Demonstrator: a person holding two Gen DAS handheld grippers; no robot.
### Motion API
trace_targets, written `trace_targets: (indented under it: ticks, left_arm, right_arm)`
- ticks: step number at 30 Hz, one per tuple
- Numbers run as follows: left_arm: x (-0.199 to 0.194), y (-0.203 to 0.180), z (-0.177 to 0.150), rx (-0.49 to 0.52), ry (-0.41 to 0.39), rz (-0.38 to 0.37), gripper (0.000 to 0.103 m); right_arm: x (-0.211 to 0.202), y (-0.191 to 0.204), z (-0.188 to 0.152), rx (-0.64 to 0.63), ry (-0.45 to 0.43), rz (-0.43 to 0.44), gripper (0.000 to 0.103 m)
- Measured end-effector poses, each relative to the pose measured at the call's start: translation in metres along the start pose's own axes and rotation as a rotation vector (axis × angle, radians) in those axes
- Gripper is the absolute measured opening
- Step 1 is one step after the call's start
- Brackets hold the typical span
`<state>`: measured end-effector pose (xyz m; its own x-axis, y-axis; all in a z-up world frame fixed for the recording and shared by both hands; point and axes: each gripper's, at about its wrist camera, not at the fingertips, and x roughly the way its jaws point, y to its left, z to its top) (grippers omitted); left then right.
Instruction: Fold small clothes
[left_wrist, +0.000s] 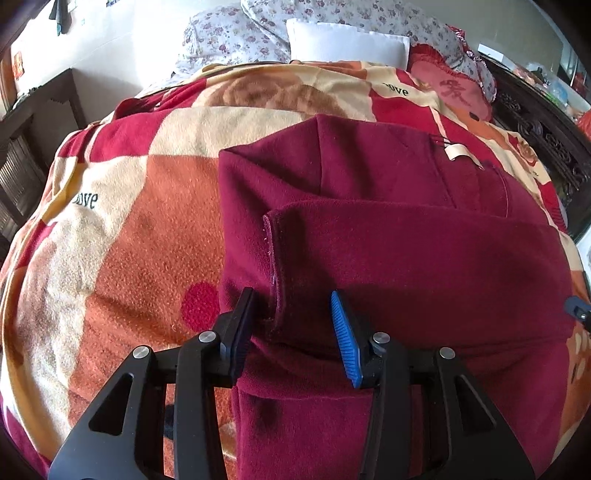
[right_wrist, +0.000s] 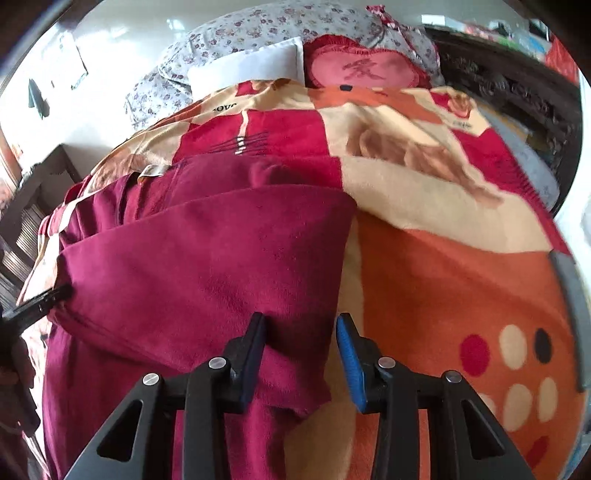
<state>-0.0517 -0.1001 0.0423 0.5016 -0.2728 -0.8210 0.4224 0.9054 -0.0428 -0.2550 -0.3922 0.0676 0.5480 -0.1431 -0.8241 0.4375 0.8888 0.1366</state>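
A dark red fleece garment (left_wrist: 406, 240) lies partly folded on a patterned blanket (left_wrist: 129, 240); a folded-over layer crosses its near half, and a cream label (left_wrist: 456, 151) shows at its far end. My left gripper (left_wrist: 293, 325) is open, its jaws either side of the folded layer's left edge. My right gripper (right_wrist: 301, 354) is open, its jaws either side of the garment's (right_wrist: 207, 266) right edge. The left gripper's tip (right_wrist: 40, 302) shows at the garment's left side in the right wrist view.
The blanket (right_wrist: 461, 277) covers a bed. A white pillow (left_wrist: 347, 44), floral bedding (left_wrist: 229, 37) and a pink heart cushion (right_wrist: 365, 66) lie at the far end. Dark carved wooden furniture (left_wrist: 535, 140) stands to the right, a dark wooden piece (left_wrist: 33, 140) to the left.
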Motion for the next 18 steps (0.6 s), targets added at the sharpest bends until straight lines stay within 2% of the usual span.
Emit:
trace_targets:
  ticks: [5, 8, 10, 13, 18]
  left_arm:
    - [-0.004, 0.000, -0.001, -0.001, -0.004, 0.003, 0.041]
    - [-0.010, 0.000, -0.003, -0.006, -0.004, -0.001, 0.041]
    - [-0.016, 0.000, -0.004, -0.005, -0.006, -0.004, 0.041]
    - [-0.028, 0.002, -0.008, 0.004, -0.012, -0.001, 0.041]
    - [-0.047, 0.012, -0.020, -0.003, -0.015, -0.002, 0.041]
  right_arm:
    - [-0.017, 0.018, -0.009, -0.047, -0.007, 0.056, 0.038]
    - [0.001, 0.021, -0.019, -0.088, 0.034, -0.045, 0.038]
    - [0.011, 0.011, -0.022, -0.039, 0.066, -0.019, 0.038]
    - [0.001, 0.001, -0.022, 0.033, 0.054, 0.018, 0.040]
    - [-0.021, 0.003, -0.034, 0.030, 0.055, 0.042, 0.043]
